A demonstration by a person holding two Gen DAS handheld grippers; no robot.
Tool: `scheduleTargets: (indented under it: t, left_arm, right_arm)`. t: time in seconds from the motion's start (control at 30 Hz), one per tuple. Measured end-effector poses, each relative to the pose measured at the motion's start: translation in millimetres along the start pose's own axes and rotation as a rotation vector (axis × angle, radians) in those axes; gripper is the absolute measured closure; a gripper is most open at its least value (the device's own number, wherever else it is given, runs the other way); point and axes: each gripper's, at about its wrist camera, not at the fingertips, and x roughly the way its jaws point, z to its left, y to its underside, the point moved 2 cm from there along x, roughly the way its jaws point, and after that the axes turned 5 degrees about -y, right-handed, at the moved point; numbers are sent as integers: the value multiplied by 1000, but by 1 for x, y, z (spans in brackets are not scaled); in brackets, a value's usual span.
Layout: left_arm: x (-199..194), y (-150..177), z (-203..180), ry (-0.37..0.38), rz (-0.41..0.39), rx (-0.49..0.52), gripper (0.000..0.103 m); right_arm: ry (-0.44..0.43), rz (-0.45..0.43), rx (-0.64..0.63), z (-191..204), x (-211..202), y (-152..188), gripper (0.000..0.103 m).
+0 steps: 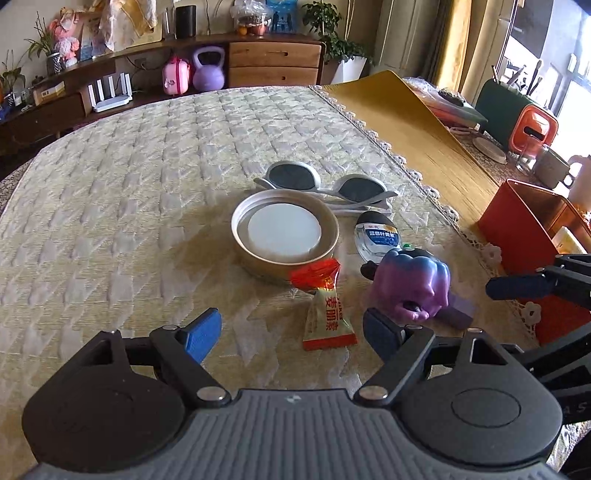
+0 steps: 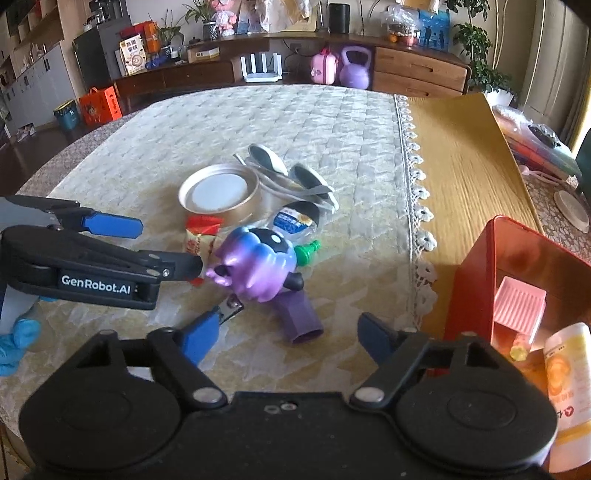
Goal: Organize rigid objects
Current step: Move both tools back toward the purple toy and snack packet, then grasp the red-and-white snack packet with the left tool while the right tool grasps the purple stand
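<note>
Black tool (image 2: pixel 288 341), blue pads (image 2: pixel 199 338)

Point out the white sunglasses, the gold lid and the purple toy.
white sunglasses (image 1: pixel 291 176): left wrist view, on the left dark lens.
gold lid (image 1: pixel 283 229): left wrist view, on its white inner disc.
purple toy (image 2: pixel 258 266): right wrist view, on its purple body.

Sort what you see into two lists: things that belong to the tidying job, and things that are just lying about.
Belongs to the job:
- purple toy
- gold lid
- sunglasses
- small clear bottle
- snack packet
- nail clipper
- red box

Just lying about:
- purple kettlebell
- pink case
- white router
- houseplant
</note>
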Motion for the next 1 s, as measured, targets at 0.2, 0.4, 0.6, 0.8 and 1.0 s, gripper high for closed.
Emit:
scheduleTargets:
  t: [0.2,0.4,0.6,0.8,1.0]
  left_arm:
    - [7,-2,-4,-8,-18,7,19]
    - [8,-1,-14,-9,-38,64,34]
    - [6,0,-18,-14,-55,88,60]
    - [5,0,-24,-14,-52,117,76]
    - [2,0,-27,-11,-37,141,82]
  right_arm:
    - [2,12,-16,-2,7,0,40]
    - [9,14,-51,0,11,0,54]
    - [13,3,-78,3,13,-1,60]
    - [11,-5,-90,5,13,0,67]
    - [9,-11,-86,7,9,2,83]
